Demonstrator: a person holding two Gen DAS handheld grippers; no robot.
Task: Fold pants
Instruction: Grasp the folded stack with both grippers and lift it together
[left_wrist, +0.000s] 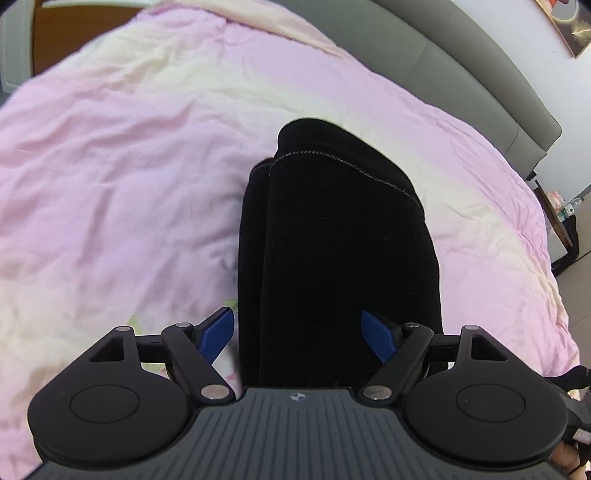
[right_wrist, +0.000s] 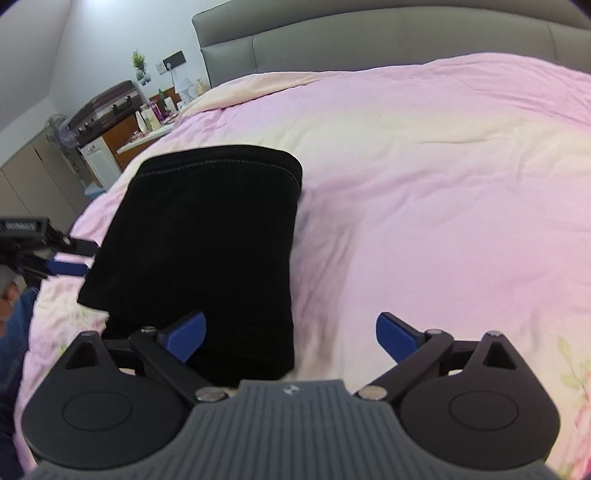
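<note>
Black pants (left_wrist: 340, 240) lie folded on the quilt (left_wrist: 110, 166), apparently finished; left gripper (left_wrist: 299, 334) and right gripper (right_wrist: 291, 338) gape wide, empty; next, perhaps smoothing.

The left tool (left_wrist: 299, 334) tilts downward with its blue fingers (left_wrist: 376, 334) spread wide, gripping nothing. The right tool (right_wrist: 290, 334) also tilts downward, fingers (right_wrist: 395, 336) spread wide, empty, over the bed's near edge.

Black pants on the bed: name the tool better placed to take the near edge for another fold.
Probably left. The left tool is open and straddles the pants; the right tool is open at their corner, mostly over the pink duvet.
</note>
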